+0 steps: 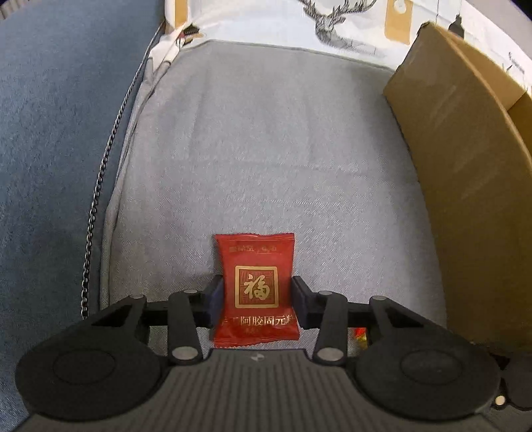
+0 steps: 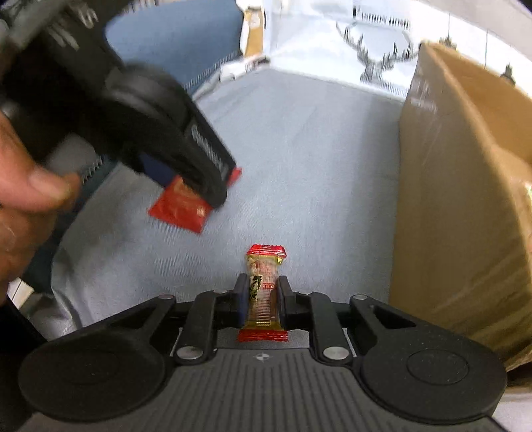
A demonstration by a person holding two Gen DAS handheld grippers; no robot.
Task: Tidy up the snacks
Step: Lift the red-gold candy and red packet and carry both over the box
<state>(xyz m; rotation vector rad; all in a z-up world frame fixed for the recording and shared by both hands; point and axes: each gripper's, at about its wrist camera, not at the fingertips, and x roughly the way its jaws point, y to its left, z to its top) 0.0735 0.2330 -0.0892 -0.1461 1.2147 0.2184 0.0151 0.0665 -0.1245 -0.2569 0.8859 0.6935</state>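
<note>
A red snack packet [image 1: 254, 262] with a gold square emblem sits between the fingers of my left gripper [image 1: 256, 285], whose pads press its two long edges. In the right wrist view that left gripper [image 2: 199, 186] comes in from the upper left, held by a person's hand [image 2: 20, 206], with the red packet [image 2: 179, 207] hanging tilted just over the grey cushion [image 2: 316, 166]. My right gripper [image 2: 262, 285] is shut on a narrow gold and red wrapped candy [image 2: 265, 262], which stands lengthwise between the pads.
An open cardboard box [image 1: 465, 166] stands along the right side of the grey cushion [image 1: 266, 149]. Blue fabric [image 1: 50, 133] and a metal chain [image 1: 96, 199] lie on the left. A white cloth with a deer drawing [image 1: 332, 23] is at the back. A bit of red wrapper [image 1: 359, 334] shows under the right linkage.
</note>
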